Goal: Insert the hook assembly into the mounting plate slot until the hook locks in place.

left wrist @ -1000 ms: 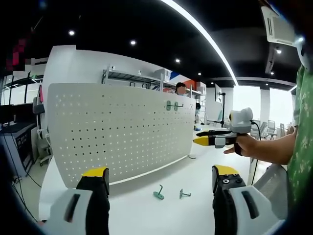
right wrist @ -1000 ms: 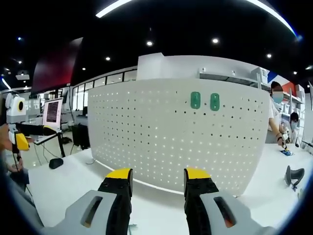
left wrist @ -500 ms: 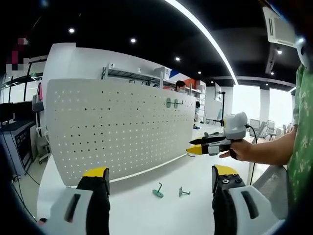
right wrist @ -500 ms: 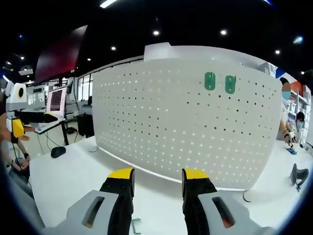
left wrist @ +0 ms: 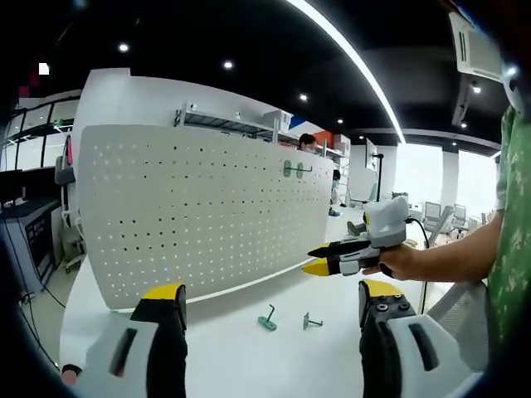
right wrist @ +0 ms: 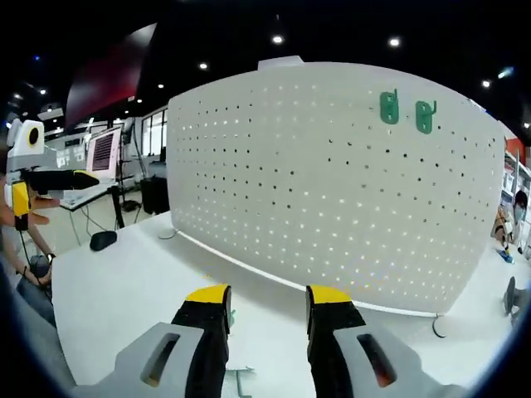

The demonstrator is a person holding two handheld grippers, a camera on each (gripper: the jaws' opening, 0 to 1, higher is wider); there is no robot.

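Left gripper view: the left gripper (left wrist: 265,311) gapes wide and empty; two small green hooks (left wrist: 267,318) lie ahead between its jaws, below the white perforated mounting board (left wrist: 199,215), ready for picking.

Right gripper view: the right gripper (right wrist: 265,307), open and empty, faces the board, where two green hooks (right wrist: 406,110) hang up high.

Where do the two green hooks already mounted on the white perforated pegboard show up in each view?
Left gripper view: the two green hooks sit near the pegboard's upper far end, right of centre in the picture, seen at a slant.
Right gripper view: the hooks sit near the board's top edge, upper right in the picture, seen nearly head-on.
Shared landmark: the white perforated pegboard standing on the white table.
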